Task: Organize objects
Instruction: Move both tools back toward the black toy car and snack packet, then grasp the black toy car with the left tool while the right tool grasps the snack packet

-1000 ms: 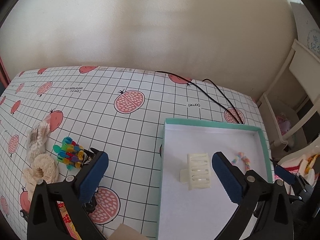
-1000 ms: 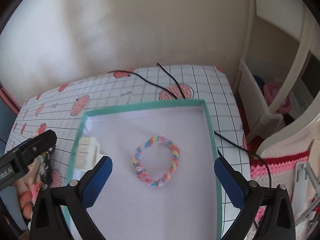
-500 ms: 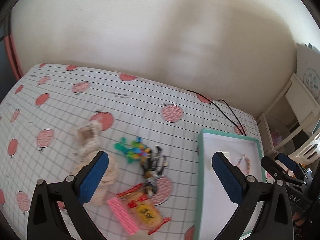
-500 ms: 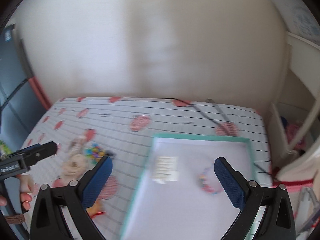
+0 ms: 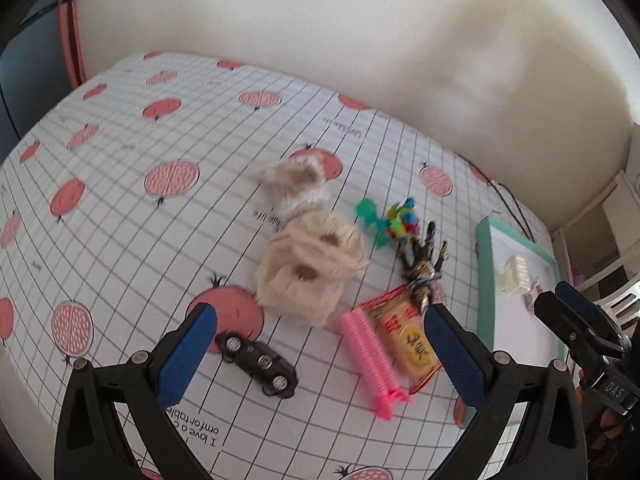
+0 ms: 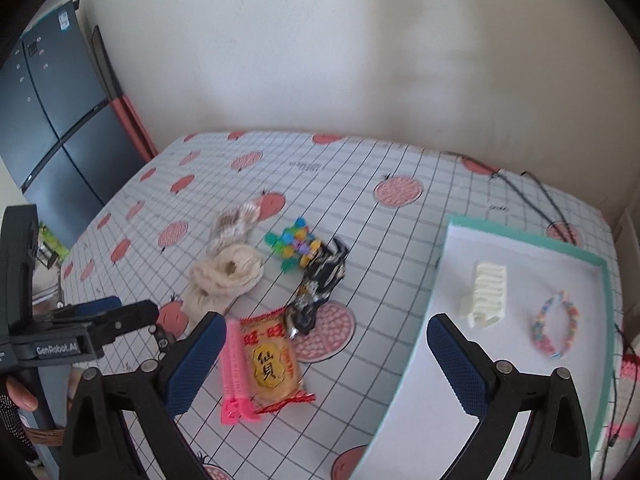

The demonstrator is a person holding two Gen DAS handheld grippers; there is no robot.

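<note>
My left gripper (image 5: 320,354) is open and empty above a black toy car (image 5: 258,363) and a pink hair roller (image 5: 370,360). My right gripper (image 6: 322,362) is open and empty above a snack packet (image 6: 272,364), with the pink roller (image 6: 234,368) beside it. Loose on the cloth lie cream scrunchies (image 6: 226,272), a coloured bead toy (image 6: 294,244) and a black-gold hair clip (image 6: 320,284). The teal-rimmed box (image 6: 520,232) holds a cream claw clip (image 6: 486,294) and a rainbow bracelet (image 6: 554,328).
The table (image 6: 400,248) has a grid cloth with pink fruit prints. A black cable (image 6: 532,196) runs over its far right corner. A dark fridge (image 6: 48,112) stands at left, a wall behind. The left gripper also shows in the right wrist view (image 6: 96,328).
Both grippers have pulled back from the box and swung left. The views now take in the loose items on the cloth; the toy car has come into the left view.
</note>
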